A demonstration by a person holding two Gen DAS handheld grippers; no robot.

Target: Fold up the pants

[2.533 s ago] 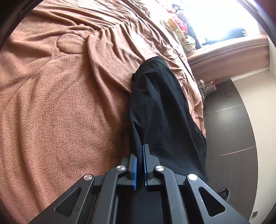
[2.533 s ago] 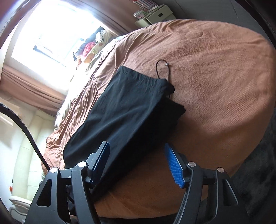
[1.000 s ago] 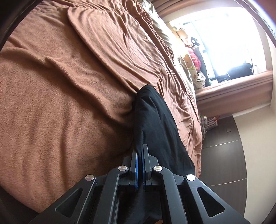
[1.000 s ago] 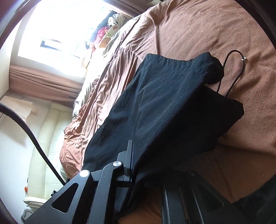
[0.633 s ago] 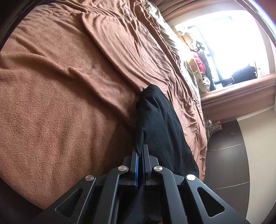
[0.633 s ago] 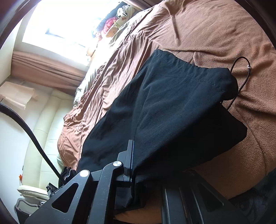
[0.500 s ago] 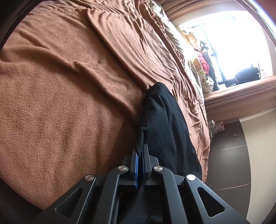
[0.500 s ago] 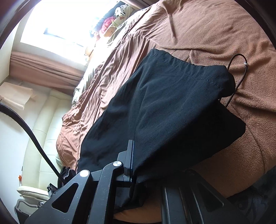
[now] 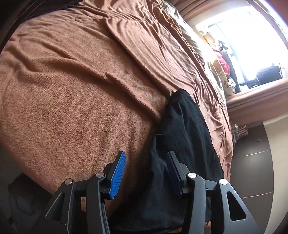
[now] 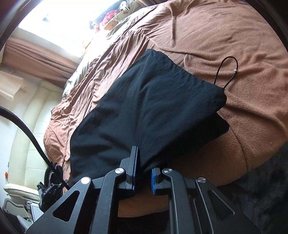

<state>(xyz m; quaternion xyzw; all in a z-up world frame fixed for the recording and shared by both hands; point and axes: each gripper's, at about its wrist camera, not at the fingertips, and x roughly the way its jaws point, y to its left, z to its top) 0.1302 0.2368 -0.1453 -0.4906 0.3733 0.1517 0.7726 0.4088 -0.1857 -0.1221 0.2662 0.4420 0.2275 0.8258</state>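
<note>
The black pants [image 10: 154, 108] lie folded on the brown bed blanket [image 10: 225, 36], with a black drawstring loop [image 10: 226, 72] sticking out at the right corner. In the left wrist view the pants [image 9: 181, 136] run away from me along the bed's right side. My left gripper [image 9: 145, 172] is open, its blue pads [image 9: 117, 176] apart over the near edge of the pants, holding nothing. My right gripper [image 10: 144, 169] has its jaws a narrow gap apart at the near edge of the pants; the cloth hangs against the left pad [image 10: 135, 167].
The brown blanket [image 9: 81, 86] spreads wide to the left of the pants. Pillows and soft toys [image 10: 111, 16] lie at the head of the bed under a bright window. Dark floor [image 9: 252, 171] lies beyond the bed's right edge. A cream chair [image 10: 27, 135] stands left.
My left gripper has opened and let go of the pants' edge. My right gripper's jaws have parted slightly. The pants now rest on the bed.
</note>
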